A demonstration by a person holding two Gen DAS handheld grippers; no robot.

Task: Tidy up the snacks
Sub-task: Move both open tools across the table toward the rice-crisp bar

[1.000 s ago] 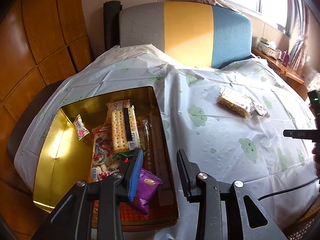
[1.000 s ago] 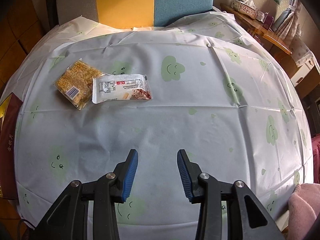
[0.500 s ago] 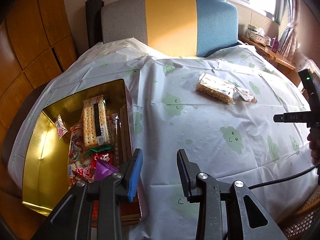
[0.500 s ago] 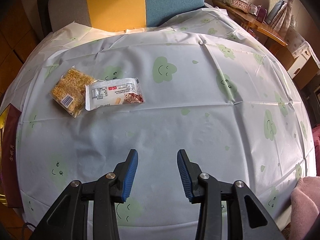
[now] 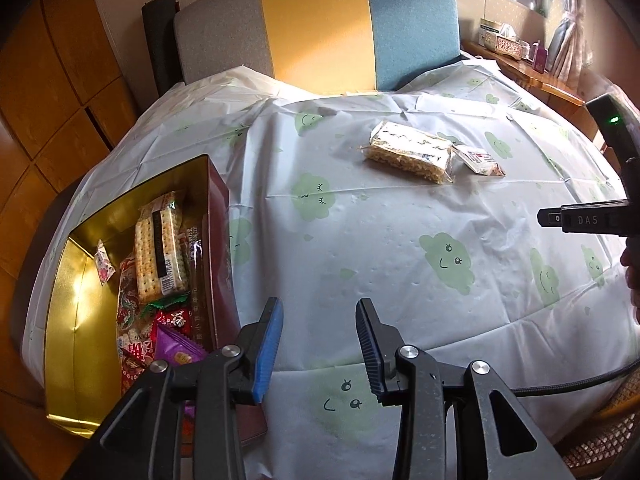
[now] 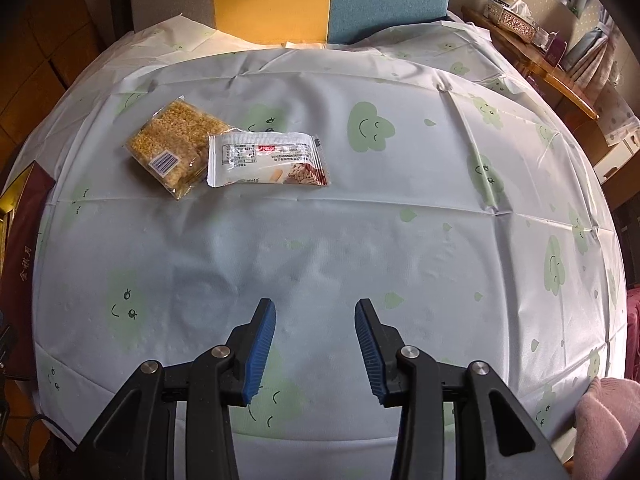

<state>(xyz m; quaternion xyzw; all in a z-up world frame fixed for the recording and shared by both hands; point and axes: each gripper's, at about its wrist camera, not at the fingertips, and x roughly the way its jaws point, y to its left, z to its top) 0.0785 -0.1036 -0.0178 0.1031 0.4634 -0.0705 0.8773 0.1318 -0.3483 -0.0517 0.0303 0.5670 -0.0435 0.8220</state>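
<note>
A gold-lined box point(image 5: 72, 280) with a dark red outer wall sits at the table's left and holds several snacks, among them a cracker pack point(image 5: 160, 248) and a purple packet point(image 5: 176, 352). A clear pack of yellow crispy squares point(image 5: 410, 151) point(image 6: 176, 146) and a white wrapped bar point(image 5: 480, 160) point(image 6: 266, 160) lie side by side on the tablecloth, far from both grippers. My left gripper point(image 5: 318, 340) is open and empty, just right of the box. My right gripper point(image 6: 315, 340) is open and empty over the near cloth.
The table wears a white cloth with green cloud faces point(image 6: 370, 124). A grey, yellow and blue chair back point(image 5: 320, 28) stands behind it. A wooden shelf with a tissue box point(image 6: 512, 12) is at the far right. The box's edge point(image 6: 24, 240) shows at the right wrist view's left.
My left gripper has moved right, away from above the box, out over the cloth. My right gripper has moved closer to the two loose packs. Both stay open.
</note>
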